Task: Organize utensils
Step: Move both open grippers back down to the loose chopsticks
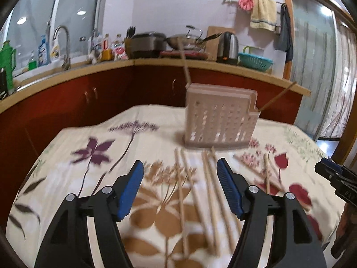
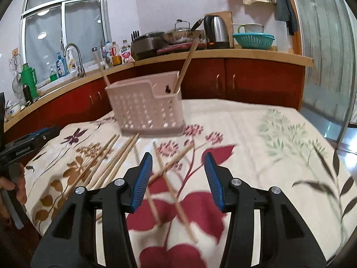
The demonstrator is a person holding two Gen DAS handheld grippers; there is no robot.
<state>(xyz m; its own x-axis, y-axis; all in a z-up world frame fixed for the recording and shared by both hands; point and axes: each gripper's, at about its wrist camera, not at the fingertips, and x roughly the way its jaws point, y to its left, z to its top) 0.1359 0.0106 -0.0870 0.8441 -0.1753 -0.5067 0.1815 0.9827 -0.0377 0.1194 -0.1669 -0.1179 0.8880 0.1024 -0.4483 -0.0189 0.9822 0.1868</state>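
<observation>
Above blurred chopsticks (image 1: 209,192), left gripper (image 1: 180,185) hovers level, apparently empty.

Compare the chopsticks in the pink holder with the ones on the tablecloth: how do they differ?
1. The holder chopsticks stand steeply, leaning outward from the pink holder; the loose chopsticks lie flat on the tablecloth.
2. Two are in the holder; several more are scattered loose, some crossing.

Both sets look like plain light wood.

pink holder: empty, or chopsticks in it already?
Not empty. The pink holder stands upright with two chopsticks in it, one at its left end and one at its right end; the rest lie on the tablecloth.
</observation>
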